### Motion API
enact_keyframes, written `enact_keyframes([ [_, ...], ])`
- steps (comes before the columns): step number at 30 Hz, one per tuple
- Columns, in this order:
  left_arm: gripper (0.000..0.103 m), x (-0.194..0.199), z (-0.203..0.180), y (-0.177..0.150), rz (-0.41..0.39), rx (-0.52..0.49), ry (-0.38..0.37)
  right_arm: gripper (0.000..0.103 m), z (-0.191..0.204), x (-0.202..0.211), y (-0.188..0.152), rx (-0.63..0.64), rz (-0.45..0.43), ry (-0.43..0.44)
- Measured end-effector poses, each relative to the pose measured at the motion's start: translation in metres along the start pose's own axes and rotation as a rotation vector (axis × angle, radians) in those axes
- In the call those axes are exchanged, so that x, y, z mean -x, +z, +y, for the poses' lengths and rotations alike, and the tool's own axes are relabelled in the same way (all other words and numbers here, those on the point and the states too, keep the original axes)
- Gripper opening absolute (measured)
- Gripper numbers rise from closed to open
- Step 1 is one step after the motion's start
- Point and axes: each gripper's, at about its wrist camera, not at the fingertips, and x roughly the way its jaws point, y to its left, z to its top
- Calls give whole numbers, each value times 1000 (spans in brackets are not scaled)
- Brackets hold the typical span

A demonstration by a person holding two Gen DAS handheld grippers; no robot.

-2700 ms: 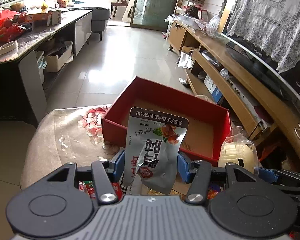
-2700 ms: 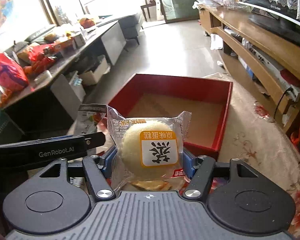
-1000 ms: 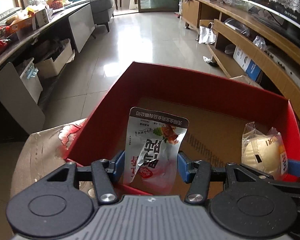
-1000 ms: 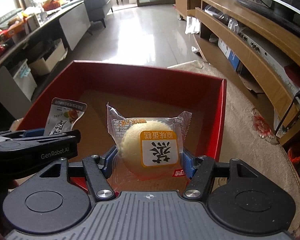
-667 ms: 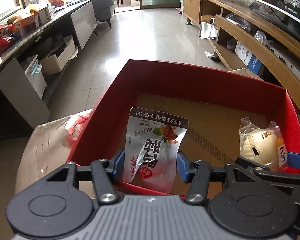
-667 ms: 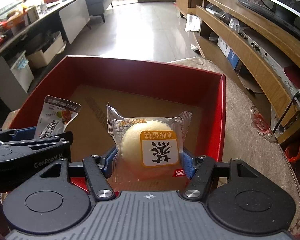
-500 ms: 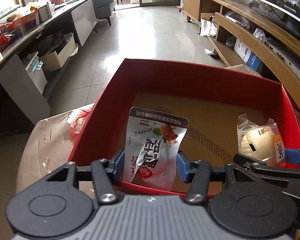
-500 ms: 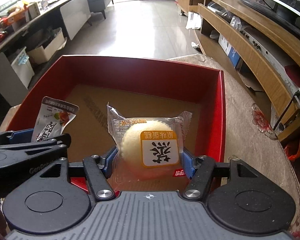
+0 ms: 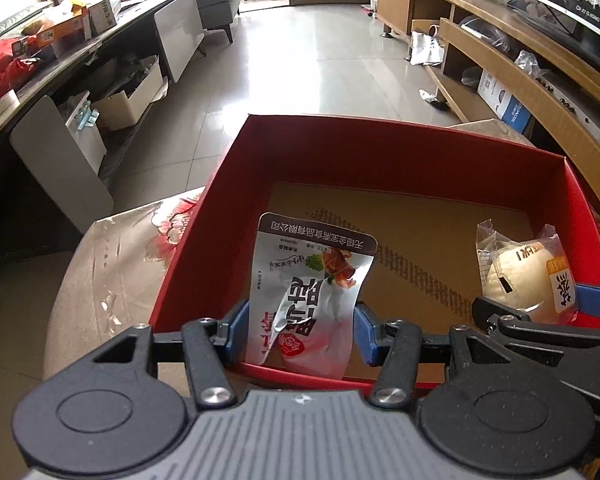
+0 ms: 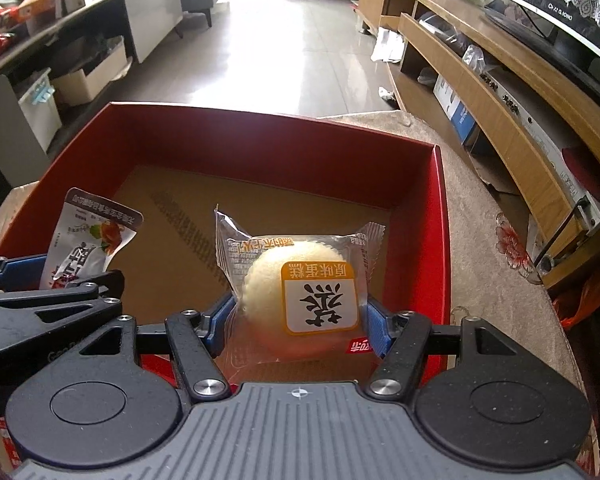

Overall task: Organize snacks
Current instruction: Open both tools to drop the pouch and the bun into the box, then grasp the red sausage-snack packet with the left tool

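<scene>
A red box (image 9: 380,152) with a brown cardboard floor stands on the cloth-covered table; it also shows in the right wrist view (image 10: 260,140). My left gripper (image 9: 298,332) is shut on a silver snack pouch (image 9: 308,292) and holds it over the box's near left part. My right gripper (image 10: 298,322) is shut on a wrapped yellow cake (image 10: 300,300) and holds it over the box's near right part. The cake (image 9: 520,272) shows at the right of the left wrist view, and the pouch (image 10: 88,240) at the left of the right wrist view.
The table cloth (image 9: 112,264) extends left of the box and also right of it (image 10: 496,280). A long wooden TV cabinet (image 10: 500,92) runs along the right. A dark counter with clutter (image 9: 60,52) runs along the left. Tiled floor (image 9: 300,60) lies beyond.
Both grippers have moved from in front of the box to over its near part, each holding its snack. In the last second they shifted only slightly.
</scene>
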Motion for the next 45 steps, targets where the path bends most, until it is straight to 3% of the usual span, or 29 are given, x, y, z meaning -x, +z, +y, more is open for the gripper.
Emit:
enact_keyframes([
  [12, 55, 7, 7, 1, -4, 33, -8, 78, 2, 6, 3, 11, -28, -44],
  [20, 64, 21, 7, 3, -38, 36, -17, 81, 0, 21, 4, 15, -69, -92],
  [27, 66, 36, 10, -2, -52, 27, -24, 82, -1, 34, -2, -4, -80, -97],
  [37, 73, 70, 28, -25, -65, 13, -80, 86, -2, 73, -25, -52, -120, -55],
  [45, 74, 78, 53, -49, 0, 39, -115, 86, 12, 78, -47, -37, -77, -12],
])
